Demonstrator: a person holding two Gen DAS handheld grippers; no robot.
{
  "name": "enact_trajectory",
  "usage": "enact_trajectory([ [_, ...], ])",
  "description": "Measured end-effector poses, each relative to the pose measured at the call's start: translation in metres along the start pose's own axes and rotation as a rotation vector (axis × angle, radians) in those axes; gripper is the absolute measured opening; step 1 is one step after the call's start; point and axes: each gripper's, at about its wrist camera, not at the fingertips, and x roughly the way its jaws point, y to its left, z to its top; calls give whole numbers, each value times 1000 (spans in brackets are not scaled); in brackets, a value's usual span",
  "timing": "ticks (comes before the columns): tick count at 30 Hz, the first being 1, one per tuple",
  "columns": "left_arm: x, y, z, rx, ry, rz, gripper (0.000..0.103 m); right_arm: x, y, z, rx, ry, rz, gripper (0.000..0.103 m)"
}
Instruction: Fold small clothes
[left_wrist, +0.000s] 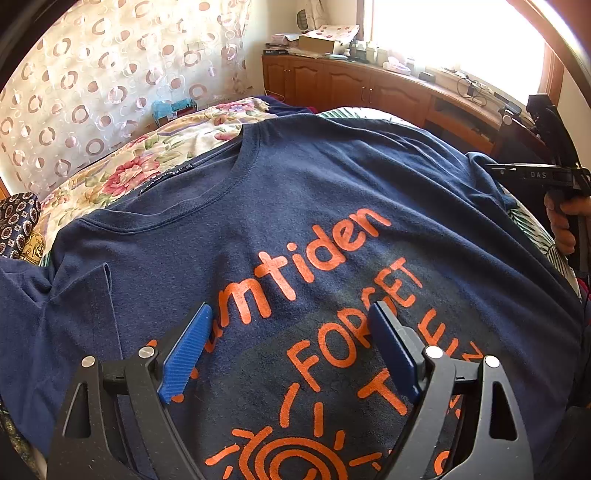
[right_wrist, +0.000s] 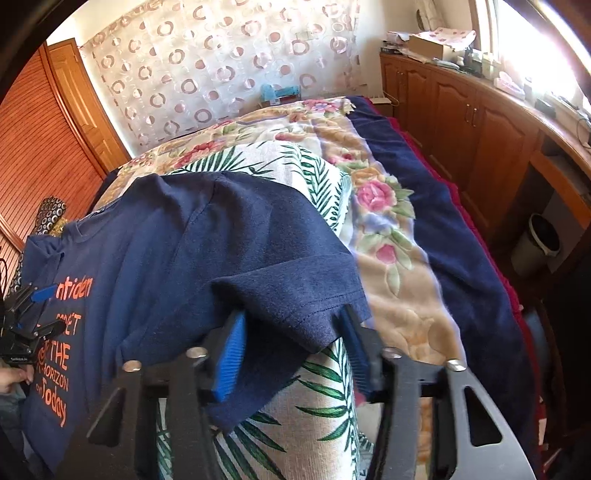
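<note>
A navy T-shirt (left_wrist: 295, 177) with orange lettering lies face up on the bed, neckline toward the far left. My left gripper (left_wrist: 291, 310) hangs open just above the chest print, and nothing is between its blue pads (left_wrist: 184, 354). In the right wrist view the shirt (right_wrist: 166, 240) fills the left side. Its short sleeve (right_wrist: 295, 280) drapes over and between the fingers of my right gripper (right_wrist: 291, 314). Those pads (right_wrist: 231, 354) stand apart, with the cloth loose between them and the fingertips hidden under it. The left gripper (right_wrist: 51, 310) shows at the far left edge.
Under the shirt lies a leaf-print cloth (right_wrist: 314, 398) on a floral blanket (right_wrist: 388, 258), with a dark blue blanket (right_wrist: 424, 177) along the bed's right side. Wooden cabinets (right_wrist: 461, 122) and a waste bin (right_wrist: 541, 243) stand to the right. A patterned curtain (left_wrist: 92, 74) hangs behind.
</note>
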Motion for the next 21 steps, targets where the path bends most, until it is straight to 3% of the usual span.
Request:
enact_trajectory([
  [2,0,0,0,-5,0,1,86,-4,3,1,-21,-18,-27,30],
  [4,0,-1,1,-6,0,2,86,-9,6,2,-42,-43,-45,10],
  [11,0,0,1,-5,0,1,86,-37,21,4,-96,-149,-67,6],
  [21,0,-1,1,-9,0,3,86,-51,82,13,-254,-233,-23,6],
])
